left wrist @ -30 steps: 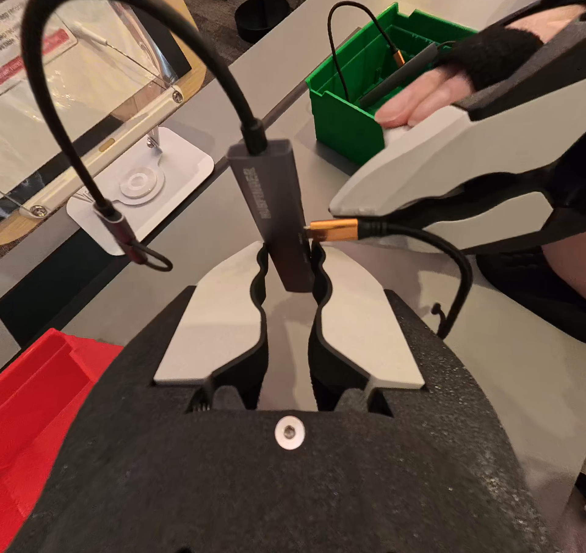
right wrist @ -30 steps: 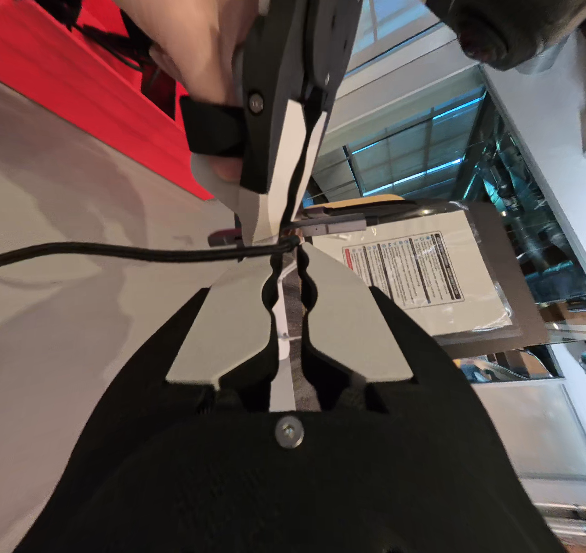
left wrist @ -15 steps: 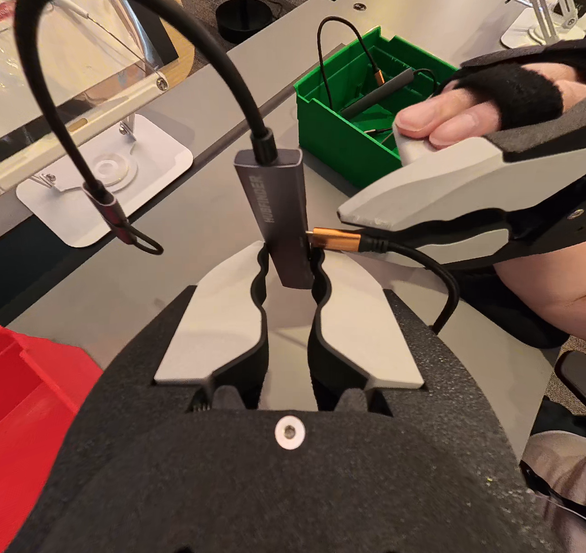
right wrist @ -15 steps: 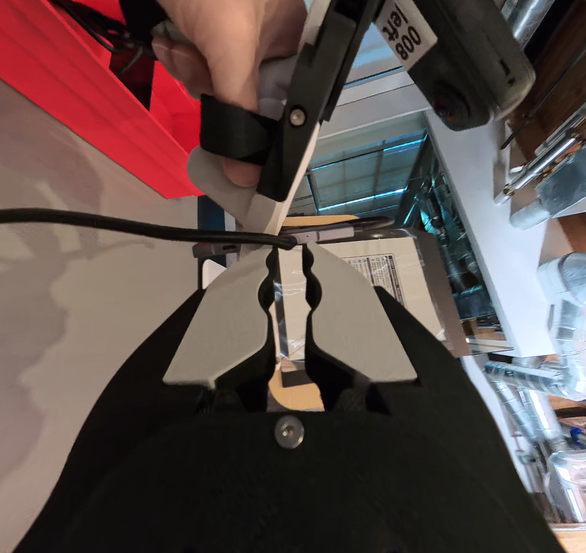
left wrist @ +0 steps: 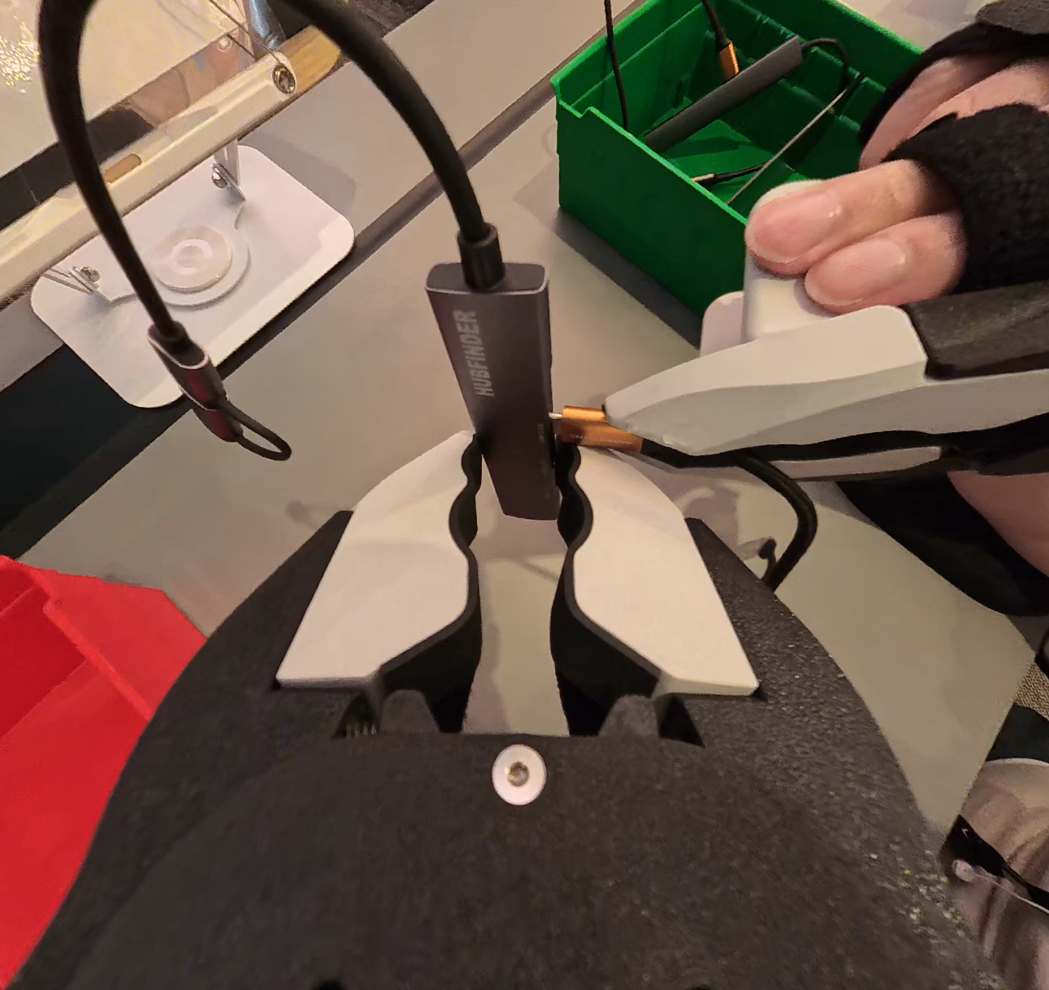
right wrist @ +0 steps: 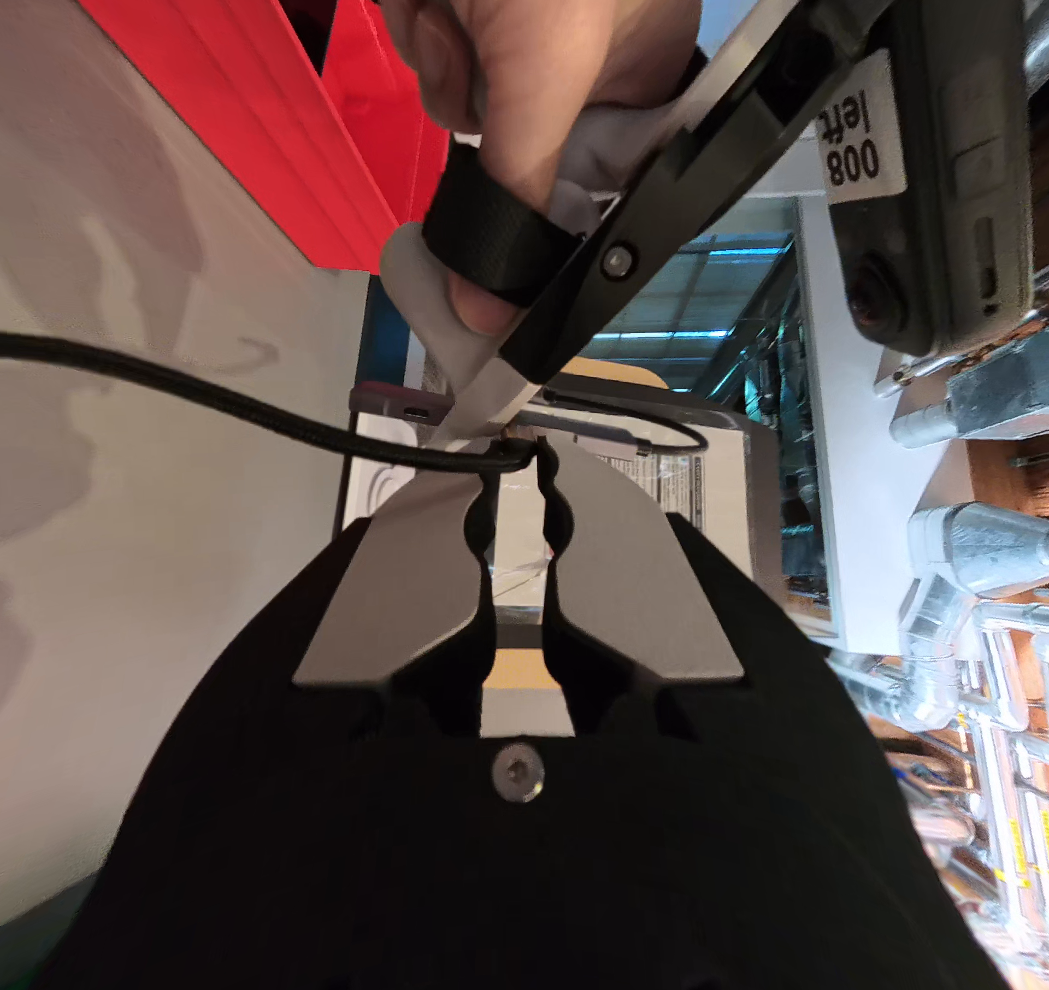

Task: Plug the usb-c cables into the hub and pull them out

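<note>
The slim dark-grey metal USB hub (left wrist: 499,389) stands almost upright above the grey table (left wrist: 363,372), clamped at its lower end between the closed fingers of the left gripper (left wrist: 517,474). Its long axis runs vertically; its own thick black lead (left wrist: 227,15) arches from the top end. The copper-coloured USB-C plug (left wrist: 596,426) lies horizontally, at right angles to the hub's right side, held tight in the right gripper (right wrist: 519,443). The plug's silver tip touches the side port; whether it is seated cannot be determined. The green bin (left wrist: 641,191) sits toward the far right edge.
</note>
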Demonstrator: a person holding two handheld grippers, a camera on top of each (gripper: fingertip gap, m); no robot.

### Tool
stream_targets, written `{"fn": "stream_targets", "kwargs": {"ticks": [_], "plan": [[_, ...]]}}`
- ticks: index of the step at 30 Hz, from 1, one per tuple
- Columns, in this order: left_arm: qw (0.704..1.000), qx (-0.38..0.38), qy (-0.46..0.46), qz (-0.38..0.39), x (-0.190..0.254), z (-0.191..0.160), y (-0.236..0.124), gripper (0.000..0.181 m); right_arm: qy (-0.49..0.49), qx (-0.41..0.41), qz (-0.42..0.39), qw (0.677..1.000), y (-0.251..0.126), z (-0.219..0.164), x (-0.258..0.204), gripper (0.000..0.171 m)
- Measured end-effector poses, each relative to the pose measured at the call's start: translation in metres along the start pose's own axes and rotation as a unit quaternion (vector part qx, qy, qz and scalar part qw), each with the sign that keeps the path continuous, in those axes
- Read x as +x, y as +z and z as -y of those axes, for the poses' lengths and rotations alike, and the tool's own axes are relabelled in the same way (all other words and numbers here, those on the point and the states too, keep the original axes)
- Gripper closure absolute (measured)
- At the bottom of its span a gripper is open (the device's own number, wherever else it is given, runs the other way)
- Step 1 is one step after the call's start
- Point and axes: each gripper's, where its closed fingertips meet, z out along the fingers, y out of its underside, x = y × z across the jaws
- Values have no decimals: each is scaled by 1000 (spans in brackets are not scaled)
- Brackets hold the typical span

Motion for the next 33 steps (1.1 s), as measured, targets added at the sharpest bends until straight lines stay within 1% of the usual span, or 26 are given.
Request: {"fn": "stream_targets", "kwargs": {"ticks": [5,11,16,18,22,29,33], "plan": [[1000,15,3,8,-2,5,0,157,54,-5,4,999,1,-3,4,158],[999,30,8,18,-6,9,-4,157,80,-12,-10,997,4,-4,9,158],[997,75,29,11,-2,23,-15,157,163,13,-17,986,-2,-10,22,158],[994,89,55,19,-1,28,-18,157,179,20,-21,984,-5,-10,26,158],[991,112,73,27,1,34,-23,157,194,29,-34,980,-7,-11,32,159],[990,128,55,30,-3,37,-27,157,185,21,-70,980,-3,-10,36,158],[988,137,64,38,-2,39,-31,157,189,28,-84,978,-5,-8,39,158]]}}
